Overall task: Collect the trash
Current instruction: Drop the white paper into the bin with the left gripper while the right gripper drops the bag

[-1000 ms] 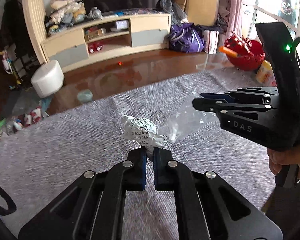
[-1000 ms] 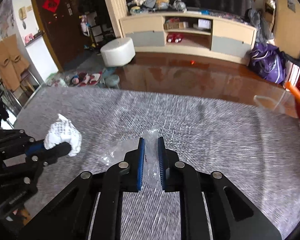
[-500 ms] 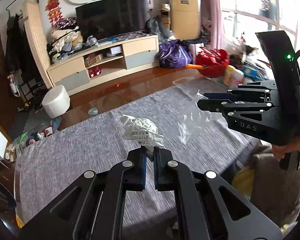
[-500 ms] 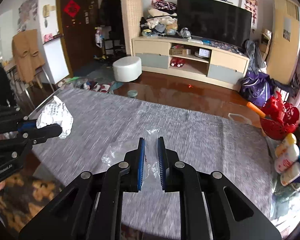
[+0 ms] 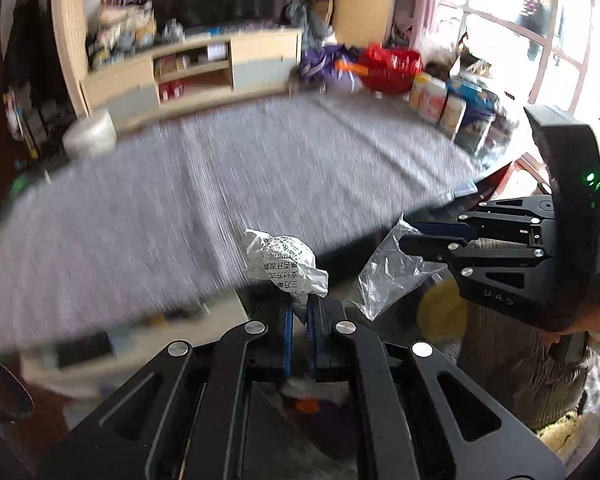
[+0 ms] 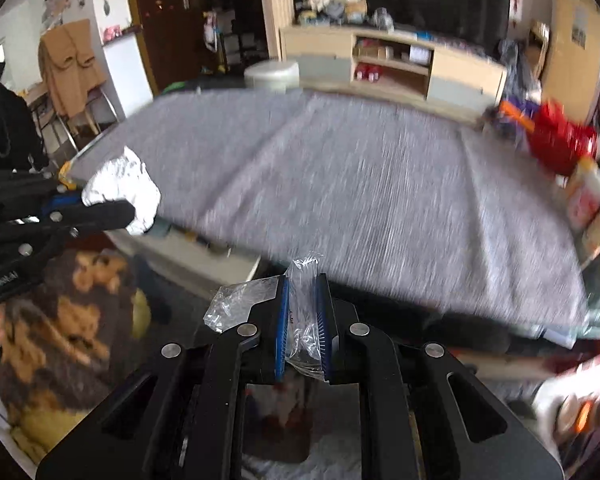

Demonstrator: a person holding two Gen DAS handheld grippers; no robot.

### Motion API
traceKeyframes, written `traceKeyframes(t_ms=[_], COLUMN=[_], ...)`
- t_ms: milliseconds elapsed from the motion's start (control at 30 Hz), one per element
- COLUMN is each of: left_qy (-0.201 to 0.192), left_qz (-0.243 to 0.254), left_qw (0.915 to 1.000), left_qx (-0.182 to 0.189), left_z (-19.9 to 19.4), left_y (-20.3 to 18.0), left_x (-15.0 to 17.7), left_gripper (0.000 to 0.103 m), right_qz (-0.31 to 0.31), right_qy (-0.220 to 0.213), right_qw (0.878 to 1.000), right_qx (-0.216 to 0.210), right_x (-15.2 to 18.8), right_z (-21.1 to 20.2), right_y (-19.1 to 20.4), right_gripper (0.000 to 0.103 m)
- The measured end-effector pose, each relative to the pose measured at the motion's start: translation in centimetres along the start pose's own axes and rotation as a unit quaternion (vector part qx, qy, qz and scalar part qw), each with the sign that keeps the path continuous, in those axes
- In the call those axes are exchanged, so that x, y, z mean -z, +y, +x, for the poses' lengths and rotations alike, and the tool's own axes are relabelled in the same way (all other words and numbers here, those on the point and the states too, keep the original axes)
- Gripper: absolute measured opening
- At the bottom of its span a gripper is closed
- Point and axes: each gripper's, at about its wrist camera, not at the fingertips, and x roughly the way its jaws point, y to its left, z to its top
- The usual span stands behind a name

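Crumpled white printed paper wad (image 5: pixel 284 262) sits clamped in the left gripper (image 5: pixel 299 312) jaws, protruding forward past the near edge of the grey woven surface (image 5: pixel 228 184). Clear crinkled plastic bag (image 6: pixel 305 320) is pinched between the right gripper (image 6: pixel 303 316) jaws, likewise off that edge. No bin visible; drop point presumably lies below both.

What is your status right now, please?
Left gripper shut on paper wad. Right gripper shut on plastic wrapper. Both held clear of the grey table. Nothing in the way.
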Motion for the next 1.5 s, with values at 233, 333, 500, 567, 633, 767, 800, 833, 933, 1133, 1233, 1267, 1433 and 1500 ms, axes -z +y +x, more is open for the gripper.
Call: traceKeyframes(t_ms=[233,333,500,567,633,767,800,833,933,1133,1233,1267,1433,1500], left_qy=[0.065,0.087,0.125,0.138,0.154,0.183,0.187,0.189,0.193,0.192,0.189,0.189,0.181,0.175], left_qz=[-0.052,-0.063,-0.069,-0.075,-0.082,-0.084,-0.087,-0.089,-0.096,-0.108,-0.112,-0.114,-0.119,-0.121], left_qw=[0.9961,0.9935,0.9882,0.9856,0.9822,0.977,0.9759,0.9753,0.9738,0.9724,0.9724,0.9724,0.9741,0.9753], left_qx=[0.029,0.037,0.056,0.063,0.071,0.071,0.071,0.07,0.072,0.077,0.077,0.077,0.064,0.057], left_z=[5.2,7.0,9.6,10.4,11.4,12.9,13.1,13.3,13.8,13.8,13.8,13.8,13.4,13.1], left_y=[-0.4,-0.4,-1.1,-1.3,-1.5,-1.7,-1.5,-1.4,-1.2,-0.9,-0.7,-0.6,-0.2,-0.1], left_x=[6.8,8.7,11.3,12.3,13.4,14.8,15.0,15.1,15.3,15.1,15.0,14.9,14.6,14.3], left_gripper=[0.005,0.005,0.005,0.005,0.005,0.005,0.005,0.005,0.005,0.008,0.012,0.015,0.026,0.033], right_qz=[0.035,0.03,0.029,0.032,0.035,0.049,0.055,0.06,0.067,0.085,0.093,0.096,0.101,0.106], right_qy=[0.045,0.063,0.1,0.117,0.127,0.14,0.142,0.144,0.149,0.149,0.15,0.149,0.139,0.135], right_qw=[0.998,0.998,0.995,0.993,0.991,0.989,0.988,0.988,0.986,0.985,0.984,0.984,0.985,0.985], right_qx=[-0.009,0.001,0.004,0.001,0.0,-0.003,-0.005,-0.008,-0.013,-0.02,-0.019,-0.021,-0.013,-0.009], right_x=[5.3,6.6,8.7,9.5,10.0,10.2,10.3,10.4,10.5,10.5,10.5,10.5,10.1,10.0], right_z=[3.7,5.3,8.0,9.1,9.8,10.7,10.9,11.1,11.5,11.8,11.9,11.9,11.7,11.6], right_y=[0.7,0.9,1.3,1.5,1.7,1.5,1.4,1.3,1.2,0.8,0.4,0.3,0.0,-0.2], right_gripper=[0.015,0.015,0.015,0.015,0.015,0.015,0.015,0.015,0.015,0.018,0.021,0.023,0.039,0.047])
